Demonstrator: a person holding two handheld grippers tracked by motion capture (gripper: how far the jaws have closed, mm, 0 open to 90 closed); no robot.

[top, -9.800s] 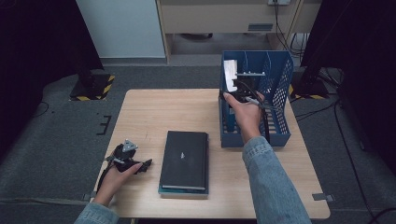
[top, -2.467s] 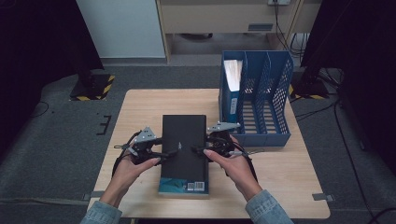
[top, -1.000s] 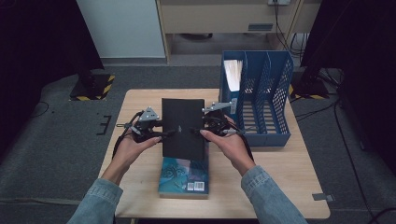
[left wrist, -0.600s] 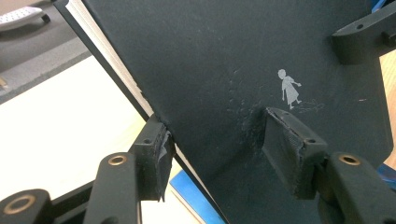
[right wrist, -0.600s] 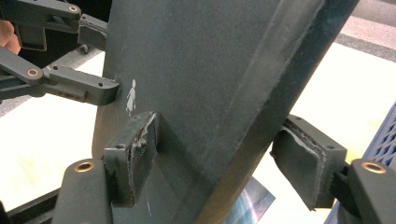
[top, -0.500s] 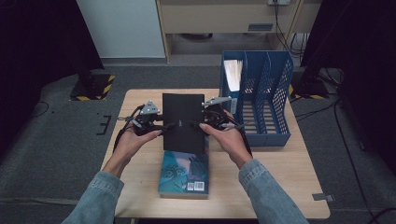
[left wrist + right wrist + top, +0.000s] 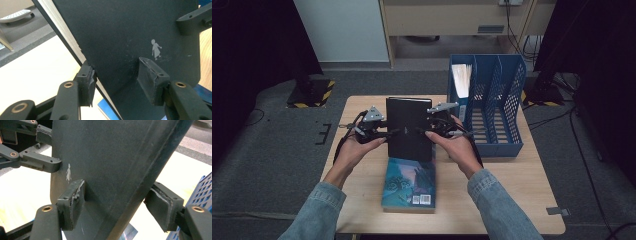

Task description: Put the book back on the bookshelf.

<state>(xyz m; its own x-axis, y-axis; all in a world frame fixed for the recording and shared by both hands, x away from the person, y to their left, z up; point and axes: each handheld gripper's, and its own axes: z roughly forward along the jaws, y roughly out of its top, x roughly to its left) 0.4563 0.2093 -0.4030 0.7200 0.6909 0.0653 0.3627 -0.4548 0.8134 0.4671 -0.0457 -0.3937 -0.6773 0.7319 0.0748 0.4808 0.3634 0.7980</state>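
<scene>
High view adds blue book [image 7: 409, 184] beneath gripped black book [image 7: 409, 127].

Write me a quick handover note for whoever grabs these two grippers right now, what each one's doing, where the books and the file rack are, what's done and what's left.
Left gripper: clamped on the left edge of the black book; its jaws have just been closing.
Right gripper: clamped on the book's right edge, at the spine.
Black book: lifted upright off the table, held between both grippers.
Teal book: lies flat on the table, just below the black one.
Blue file rack: at the table's right rear; a white item stands in its left slot, the other slots look free.
Done: black book raised.
Left: probably carry it to a free slot, then handle the teal book.
</scene>
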